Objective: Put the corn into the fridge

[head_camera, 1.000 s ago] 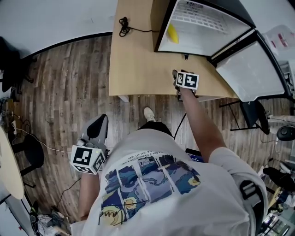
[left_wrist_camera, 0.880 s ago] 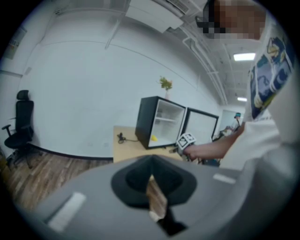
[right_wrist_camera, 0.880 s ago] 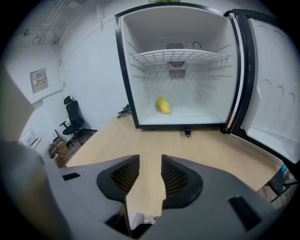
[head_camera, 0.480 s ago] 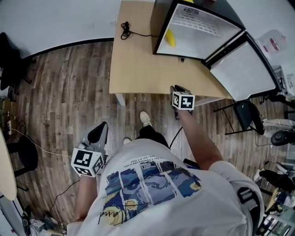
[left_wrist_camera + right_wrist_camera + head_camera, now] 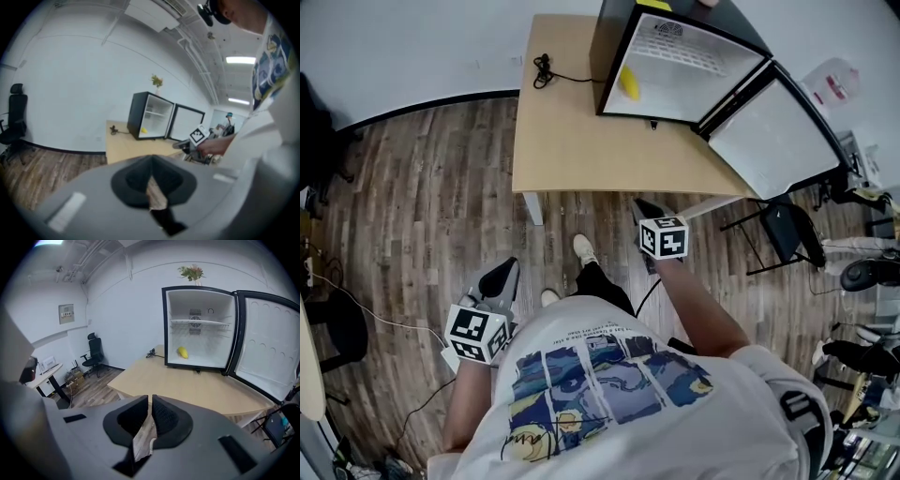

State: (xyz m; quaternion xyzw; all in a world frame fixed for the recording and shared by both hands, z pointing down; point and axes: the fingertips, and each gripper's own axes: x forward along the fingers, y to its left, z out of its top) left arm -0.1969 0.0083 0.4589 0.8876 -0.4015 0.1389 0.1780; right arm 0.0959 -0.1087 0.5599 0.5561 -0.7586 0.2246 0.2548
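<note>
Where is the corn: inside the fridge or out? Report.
Inside. The corn lies on the floor of the fridge, whose door stands open.

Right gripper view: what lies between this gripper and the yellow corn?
Only bare light wooden tabletop, then the black fridge's sill before the yellow corn; that view shows it. The right gripper is closing its jaws on nothing.
</note>
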